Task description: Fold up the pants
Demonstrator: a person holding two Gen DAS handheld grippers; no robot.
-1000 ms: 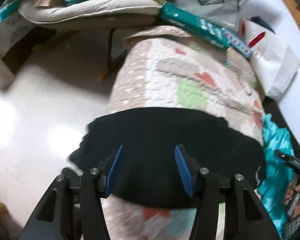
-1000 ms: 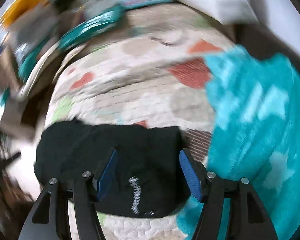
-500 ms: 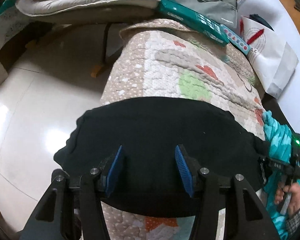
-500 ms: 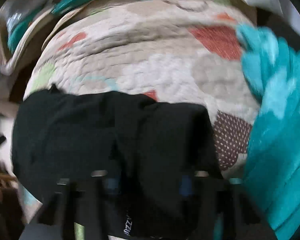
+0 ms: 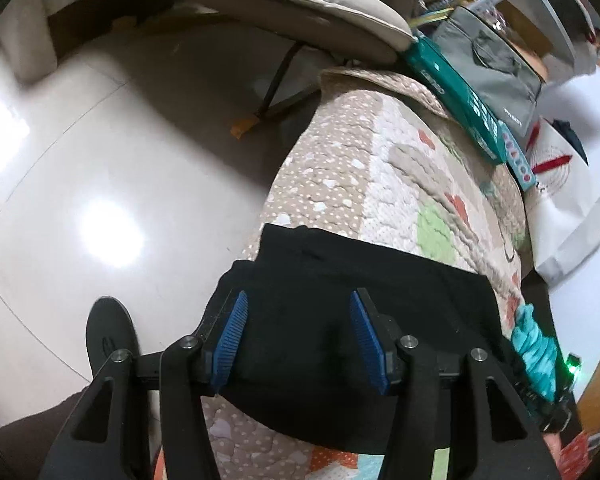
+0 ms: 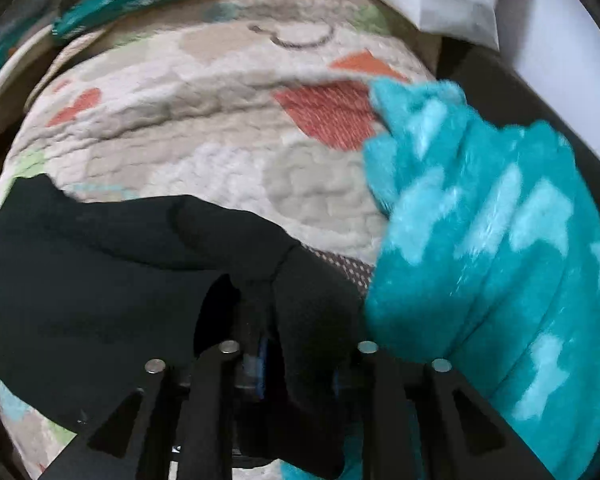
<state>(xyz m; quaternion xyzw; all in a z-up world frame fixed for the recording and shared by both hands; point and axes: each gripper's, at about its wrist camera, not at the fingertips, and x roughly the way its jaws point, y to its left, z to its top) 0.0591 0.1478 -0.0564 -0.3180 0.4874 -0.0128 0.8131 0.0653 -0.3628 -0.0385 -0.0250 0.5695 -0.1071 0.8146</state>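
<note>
Quilt [image 5: 400, 184] with patchwork hearts covers a narrow padded surface; black pants [image 5: 340, 300] lie across its near end, one edge hanging over the floor-side rim. Left view alone shows pale tiled floor [image 5: 100, 160], open and bare on that side, a dark shoe [image 5: 108, 332], a grey bag [image 5: 488, 64] with small white lettering too small to read, and a teal box [image 5: 452, 96] at the far end. Right view alone shows a teal fleece blanket [image 6: 500, 260] crowding the pants' other side. Left tongs [image 5: 296, 334] released, blue pads apart over the cloth. Right tongs [image 6: 276, 356] have just been closing and sit clenched on a bunched fold of the pants
</note>
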